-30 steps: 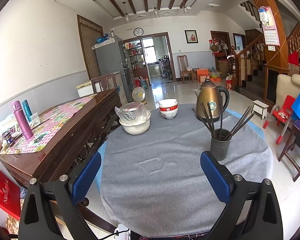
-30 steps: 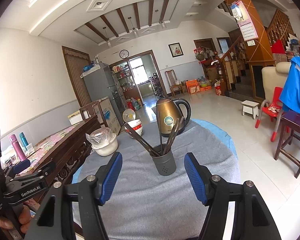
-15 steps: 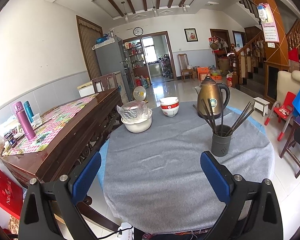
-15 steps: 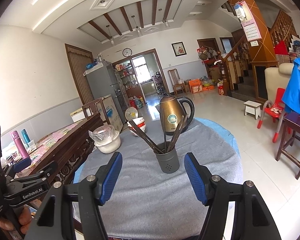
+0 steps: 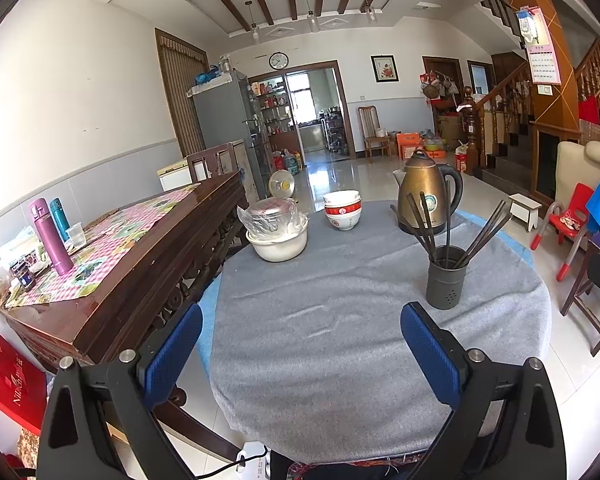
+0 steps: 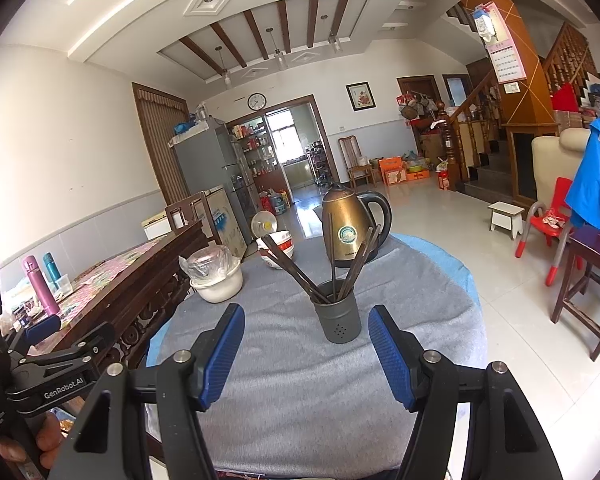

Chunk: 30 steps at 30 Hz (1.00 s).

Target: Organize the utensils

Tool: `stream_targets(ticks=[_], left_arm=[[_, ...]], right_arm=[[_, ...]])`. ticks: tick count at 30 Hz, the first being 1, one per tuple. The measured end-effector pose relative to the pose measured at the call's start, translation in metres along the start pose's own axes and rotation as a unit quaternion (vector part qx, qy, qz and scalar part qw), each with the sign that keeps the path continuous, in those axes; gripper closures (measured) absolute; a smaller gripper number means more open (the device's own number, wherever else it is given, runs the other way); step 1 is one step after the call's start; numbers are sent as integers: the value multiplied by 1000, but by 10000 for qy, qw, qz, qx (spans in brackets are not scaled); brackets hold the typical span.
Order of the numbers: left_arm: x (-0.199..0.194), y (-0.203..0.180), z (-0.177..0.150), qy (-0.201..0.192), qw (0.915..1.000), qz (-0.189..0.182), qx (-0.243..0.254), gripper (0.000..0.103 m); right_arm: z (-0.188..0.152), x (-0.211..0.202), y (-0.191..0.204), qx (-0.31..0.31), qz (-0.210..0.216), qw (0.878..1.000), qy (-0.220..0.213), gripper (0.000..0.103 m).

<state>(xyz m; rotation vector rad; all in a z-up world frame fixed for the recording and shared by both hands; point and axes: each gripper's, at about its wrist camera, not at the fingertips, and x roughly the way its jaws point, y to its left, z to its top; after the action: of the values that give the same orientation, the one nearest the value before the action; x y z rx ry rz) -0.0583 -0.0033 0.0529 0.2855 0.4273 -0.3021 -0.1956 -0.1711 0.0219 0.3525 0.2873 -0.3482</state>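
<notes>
Left wrist view: left gripper (image 5: 300, 354) wide open, nothing between the blue pads (image 5: 172, 350), hovering over the near edge of the round table (image 5: 320, 360) w/ grey cloth. Dark grey utensil holder (image 5: 445, 282) stands upright on the right half of the cloth, just beyond the right pad. Dark chopsticks (image 5: 482, 232) all sit in it, fanned out left and right. No loose utensils on the cloth as far as this view shows, so the job looks done or nearly so; gripper is clear of everything. Also on the table: brass kettle (image 5: 426, 196), stacked red-and-white bowls (image 5: 343, 210), white pot covered in plastic wrap (image 5: 277, 234). Sideboard (image 5: 140, 240) at left w/ a pink bottle (image 5: 50, 236).

Right wrist view: right gripper (image 6: 306, 354) also open wide and empty, aimed straight at the utensil holder (image 6: 337, 316), which sits near but apart, between the pad lines. Chopsticks (image 6: 292, 270) in the cup; kettle (image 6: 346, 232) behind.

Only this view shows the left gripper's body (image 6: 56, 376) from outside, at lower left, w/ the person's fingers (image 6: 44, 436) on it. Only the left view shows the table's full near-left edge. Left to do, at most: tidy the fan of sticks.
</notes>
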Motion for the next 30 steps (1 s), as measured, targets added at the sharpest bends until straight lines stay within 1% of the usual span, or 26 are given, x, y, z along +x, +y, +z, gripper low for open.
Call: stream_targets(ticks=[30], left_arm=[[0, 2, -4, 14, 10000, -23, -2, 4]], right_arm=[[-1, -1, 0, 1, 1, 10000, 34, 35]])
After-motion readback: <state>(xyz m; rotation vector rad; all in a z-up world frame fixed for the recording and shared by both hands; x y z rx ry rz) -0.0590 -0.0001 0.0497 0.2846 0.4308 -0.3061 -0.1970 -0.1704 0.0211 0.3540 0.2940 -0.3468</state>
